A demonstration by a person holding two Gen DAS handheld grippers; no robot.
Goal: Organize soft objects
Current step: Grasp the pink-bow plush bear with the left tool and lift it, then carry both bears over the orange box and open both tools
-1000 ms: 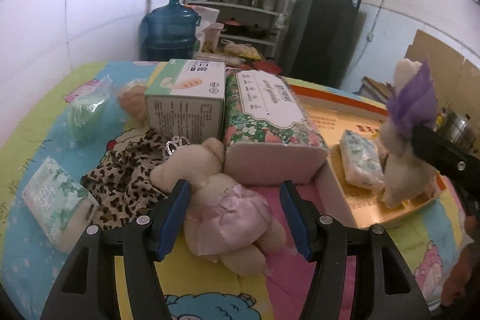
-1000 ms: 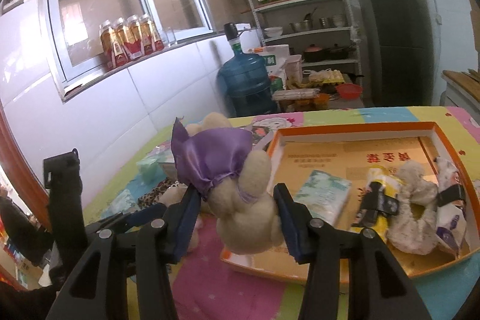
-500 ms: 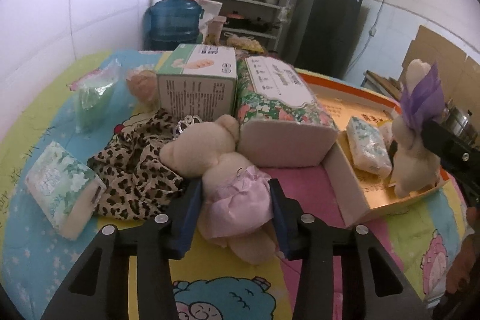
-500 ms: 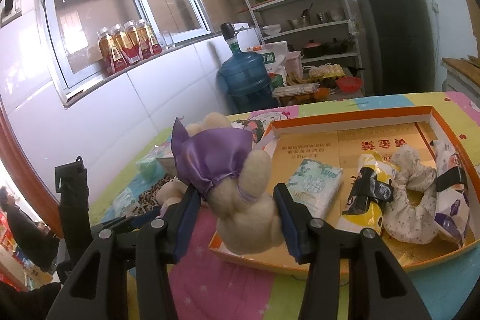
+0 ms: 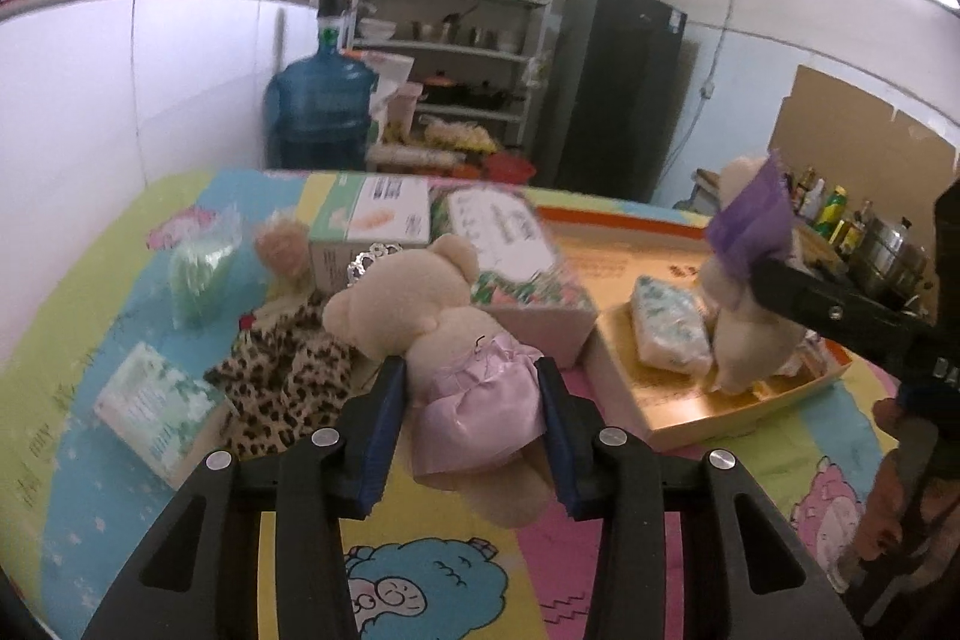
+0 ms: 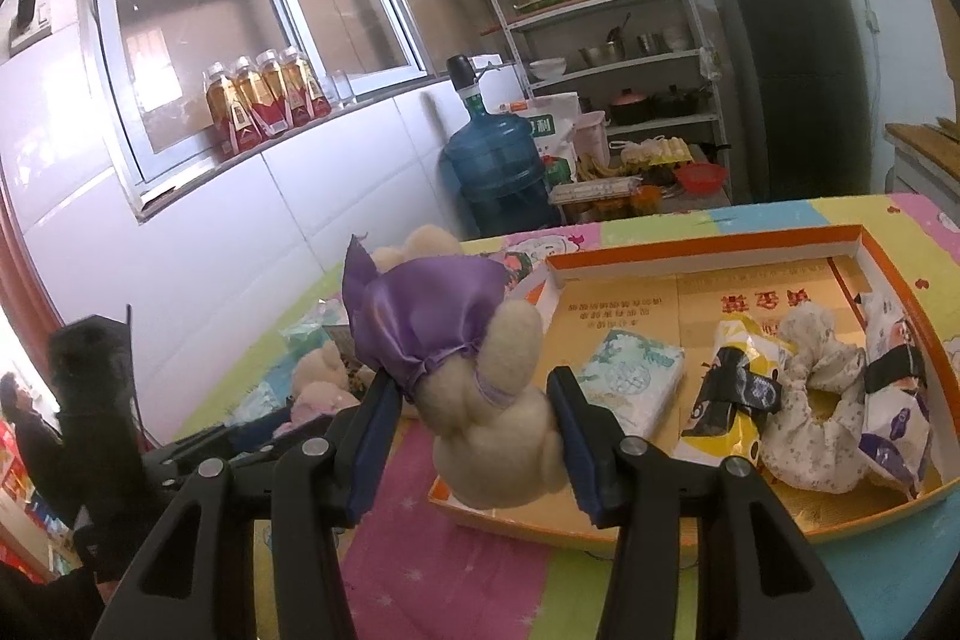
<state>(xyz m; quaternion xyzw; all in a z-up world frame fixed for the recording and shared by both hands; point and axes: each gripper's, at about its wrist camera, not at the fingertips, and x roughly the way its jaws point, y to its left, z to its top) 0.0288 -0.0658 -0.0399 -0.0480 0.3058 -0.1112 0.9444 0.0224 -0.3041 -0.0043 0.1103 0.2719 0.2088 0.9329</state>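
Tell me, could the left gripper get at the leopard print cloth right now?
Probably not yet: the left gripper is shut on the pink-skirted teddy bear. The leopard print cloth lies uncovered just to its left, so only the full grip stands in the way.

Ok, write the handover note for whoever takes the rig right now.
Left gripper: jaws have just closed on the pink-skirt bear, which looks lifted off the mat.
Right gripper: shut on the purple-skirt bear, held over the tray's near corner.
In the tray: a tissue pack, a yellow bag, a scrunchie, a white bag.
On the mat: leopard cloth, another tissue pack, green bag, two boxes.
Left: put down both bears, likely in the tray, then the loose soft items.
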